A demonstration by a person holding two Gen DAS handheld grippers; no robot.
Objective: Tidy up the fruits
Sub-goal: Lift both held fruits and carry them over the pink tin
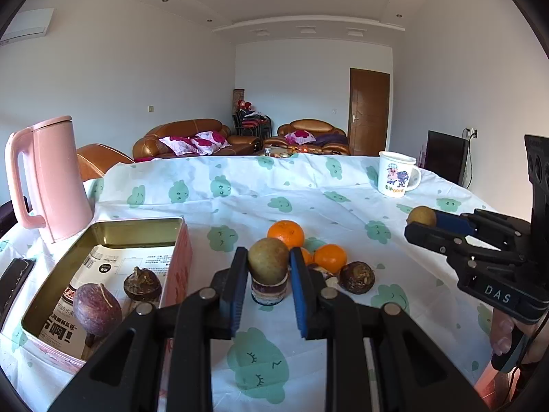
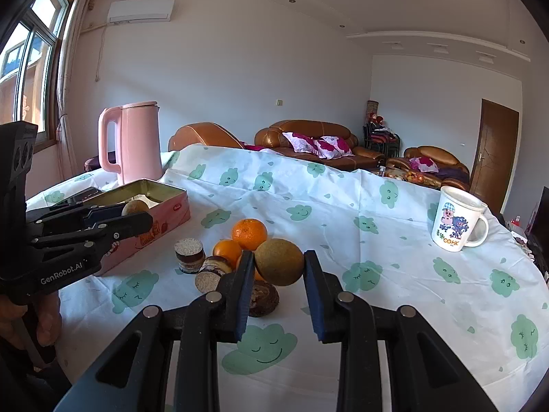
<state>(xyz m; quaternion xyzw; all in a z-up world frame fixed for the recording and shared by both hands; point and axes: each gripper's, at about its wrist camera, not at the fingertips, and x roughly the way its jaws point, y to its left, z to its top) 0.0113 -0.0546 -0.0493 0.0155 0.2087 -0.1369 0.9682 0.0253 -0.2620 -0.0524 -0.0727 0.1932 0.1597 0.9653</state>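
a round, dull greenish-brown fruit with a matt, slightly rough skin is clamped between the blue ribbed pads of the left tool, held above the table; a second fruit of the same kind is gripped in the same way by the right tool, also clear of the cloth; both tools are black, angular plastic with metal pins at the joints; the table is covered by a thin, creased white cloth printed with smiling green clouds.

between the tools a small heap is seen: three smooth, glossy oranges, the uppermost round and bright, a dark, wrinkled brown fruit just beside them, and two short layered cylinders, one upright and one tipped on its side, with a grainy pale top and dark bands.

to the left a rectangular metal tin with pink outer walls and a dull gold inside is set; a printed paper lines it, and a smooth purple oval fruit and a dark wrinkled fruit lie in it, near each other.

a tall pink jug with a lid and loop handle stands behind the tin; a white mug with a cartoon print stands well apart at the far right.
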